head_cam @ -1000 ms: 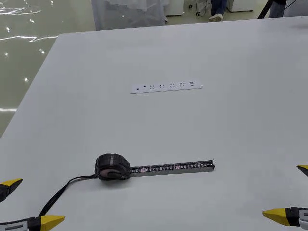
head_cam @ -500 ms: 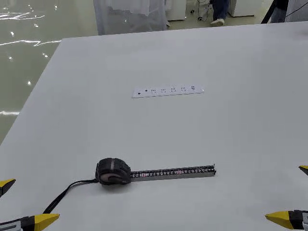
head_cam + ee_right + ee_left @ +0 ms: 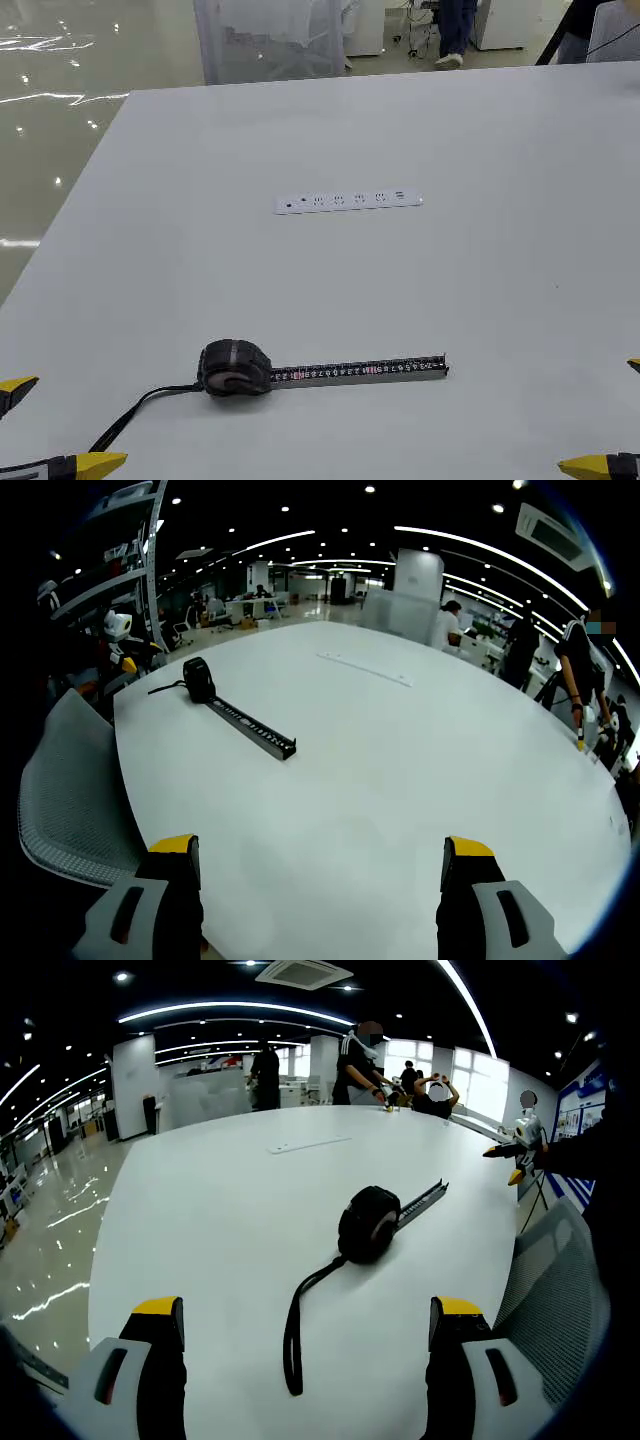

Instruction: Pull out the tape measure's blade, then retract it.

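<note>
1. Two tongs sit at the near edge of the white table (image 3: 300, 280), one toward each near corner, and both are spread wide with nothing held.
2. The left tongs (image 3: 308, 1310) gape at the near left, their yellow-tipped jaws far apart.
3. The right tongs (image 3: 321, 844) gape at the near right, well apart from the tape measure (image 3: 235, 367).
4. The tape measure lies on the table, toward the near edge and left of centre. Its black case is untouched by either tongs.
5. Its blade (image 3: 360, 370) is drawn out and lies flat on the table. It runs rightward from the case to the hook end.
6. A black wrist strap (image 3: 135, 410) trails from the case toward the near left. In the left gripper view its end lies between the spread jaws and touches neither.
7. A white power strip (image 3: 348, 200) lies farther off, around the middle of the table and well apart from the tape measure.
</note>
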Tool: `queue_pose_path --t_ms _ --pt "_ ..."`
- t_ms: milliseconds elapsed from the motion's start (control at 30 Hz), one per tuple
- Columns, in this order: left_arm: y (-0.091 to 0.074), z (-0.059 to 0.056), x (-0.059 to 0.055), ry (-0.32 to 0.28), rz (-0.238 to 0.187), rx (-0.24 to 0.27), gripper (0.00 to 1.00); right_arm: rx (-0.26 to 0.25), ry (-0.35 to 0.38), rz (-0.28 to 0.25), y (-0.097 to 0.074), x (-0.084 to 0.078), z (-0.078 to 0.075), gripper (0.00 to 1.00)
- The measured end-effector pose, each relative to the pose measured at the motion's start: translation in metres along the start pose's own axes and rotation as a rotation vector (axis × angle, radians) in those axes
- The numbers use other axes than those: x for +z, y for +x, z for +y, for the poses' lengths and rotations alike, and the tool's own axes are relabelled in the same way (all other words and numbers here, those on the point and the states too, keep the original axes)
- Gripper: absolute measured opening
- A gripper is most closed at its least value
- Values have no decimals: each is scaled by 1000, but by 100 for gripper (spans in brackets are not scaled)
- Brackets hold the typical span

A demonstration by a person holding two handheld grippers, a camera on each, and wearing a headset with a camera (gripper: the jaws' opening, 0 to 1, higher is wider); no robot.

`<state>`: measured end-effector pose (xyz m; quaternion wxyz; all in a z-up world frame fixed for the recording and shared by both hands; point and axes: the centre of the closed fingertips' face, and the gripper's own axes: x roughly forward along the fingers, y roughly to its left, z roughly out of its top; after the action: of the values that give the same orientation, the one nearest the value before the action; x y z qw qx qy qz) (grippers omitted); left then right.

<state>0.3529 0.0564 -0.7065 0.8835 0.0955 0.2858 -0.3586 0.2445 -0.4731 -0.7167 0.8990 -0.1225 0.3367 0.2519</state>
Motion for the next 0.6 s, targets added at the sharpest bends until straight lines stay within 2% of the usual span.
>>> queue_pose_path --t_ms 100,167,267,367,533,600 --pt "0 0 0 0 -2 -4 99 7 -8 -3 1 3 1 99" --pt "0 1 0 29 4 7 99 11 -5 3 2 3 3 99" --pt "1 2 -1 40 16 9 99 11 -13 -10 2 4 5 99" --pt "2 0 0 35 30 12 99 -4 -12 10 3 -1 4 99" --pt "2 -3 4 62 21 13 99 -6 9 7 3 -1 6 99" --pt "3 -3 4 44 18 12 99 -5 9 7 2 1 9 99"
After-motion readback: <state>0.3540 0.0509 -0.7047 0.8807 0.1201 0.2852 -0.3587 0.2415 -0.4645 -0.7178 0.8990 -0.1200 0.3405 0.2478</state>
